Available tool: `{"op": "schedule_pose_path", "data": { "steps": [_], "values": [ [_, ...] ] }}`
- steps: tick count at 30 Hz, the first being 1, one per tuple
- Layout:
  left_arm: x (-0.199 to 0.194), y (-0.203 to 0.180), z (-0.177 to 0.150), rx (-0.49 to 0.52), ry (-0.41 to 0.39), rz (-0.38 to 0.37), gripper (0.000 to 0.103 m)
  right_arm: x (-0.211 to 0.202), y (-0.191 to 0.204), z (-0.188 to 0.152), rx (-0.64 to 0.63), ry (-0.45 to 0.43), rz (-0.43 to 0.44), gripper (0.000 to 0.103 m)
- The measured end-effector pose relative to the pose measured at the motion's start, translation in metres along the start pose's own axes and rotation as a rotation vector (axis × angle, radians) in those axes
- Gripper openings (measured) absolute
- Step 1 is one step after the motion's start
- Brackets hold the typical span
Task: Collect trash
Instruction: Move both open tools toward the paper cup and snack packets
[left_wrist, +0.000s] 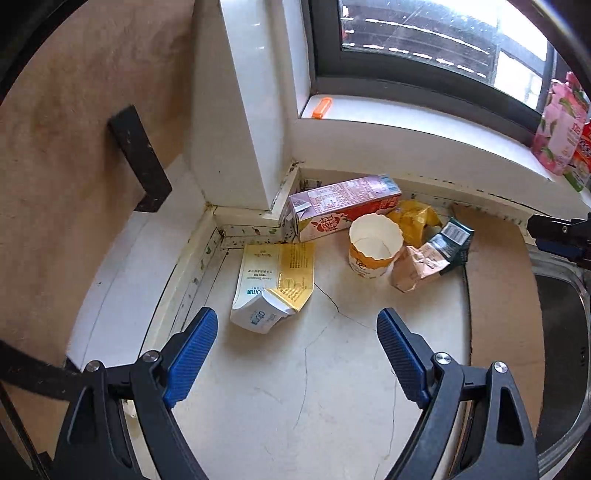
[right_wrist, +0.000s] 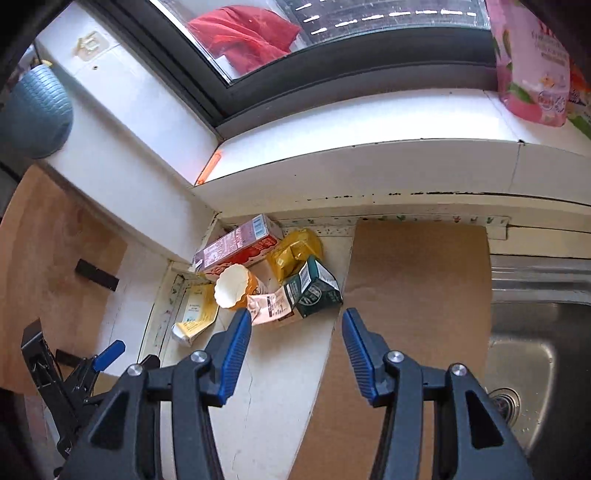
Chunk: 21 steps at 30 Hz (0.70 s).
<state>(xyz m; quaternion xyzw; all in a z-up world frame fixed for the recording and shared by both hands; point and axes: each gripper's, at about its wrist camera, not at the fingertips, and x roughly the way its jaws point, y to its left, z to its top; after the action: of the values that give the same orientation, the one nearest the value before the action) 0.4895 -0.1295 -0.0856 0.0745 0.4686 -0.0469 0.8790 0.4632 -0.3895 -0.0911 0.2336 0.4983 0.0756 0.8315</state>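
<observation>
Two hand-held grippers hang over a heap of discarded packaging in the corner of a kitchen counter (left_wrist: 332, 387), below a window sill (left_wrist: 406, 129) and beside a steel sink (right_wrist: 535, 350). The left gripper (left_wrist: 297, 332) stands with its blue-padded jaws spread wide and nothing between them, aimed down at a flattened yellow-and-white carton (left_wrist: 273, 284) that lies nearest to it, close to the wall. The right gripper (right_wrist: 297, 334) has its jaws about half apart and also empty, pointing toward the crumpled pink wrapper (right_wrist: 269, 306) and the dark green carton (right_wrist: 316, 288) at the near edge of the heap. Behind these stand a paper cup (left_wrist: 375, 247), upright with its scalloped rim open, a long red-and-pink juice carton (left_wrist: 343, 206) lying on its side against the wall, and a crushed yellow bag (left_wrist: 415, 218). Every piece appears empty and light, so weight should be no trouble; the concern is softness. The cup would likely buckle if squeezed across its mouth, and a grip on one wall at the rim, one finger inside and one outside, looks safer. The flattened carton lies nearly flush with the counter and offers little edge, though its raised, folded near end looks like the place to pinch. The wrapper and bag would crush in any grip and may slip, being glossy. The juice carton seems stiffest and should take a hold across its narrow sides.
</observation>
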Motion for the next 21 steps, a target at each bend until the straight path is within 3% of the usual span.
{"op": "schedule_pose_path", "data": {
  "steps": [6,13,21],
  "values": [
    [0.053,0.012,0.003,-0.067,0.059,0.013,0.087,0.064,-0.016,0.013,0.051,0.032,0.019,0.052],
    [0.081,0.03,0.006,-0.139,0.074,0.017,0.087,0.105,-0.029,0.016,0.112,0.036,0.04,0.052],
    [0.098,0.039,0.012,-0.168,0.076,0.016,0.087,0.116,-0.012,0.006,-0.028,0.036,0.038,0.047]
  ]
}}
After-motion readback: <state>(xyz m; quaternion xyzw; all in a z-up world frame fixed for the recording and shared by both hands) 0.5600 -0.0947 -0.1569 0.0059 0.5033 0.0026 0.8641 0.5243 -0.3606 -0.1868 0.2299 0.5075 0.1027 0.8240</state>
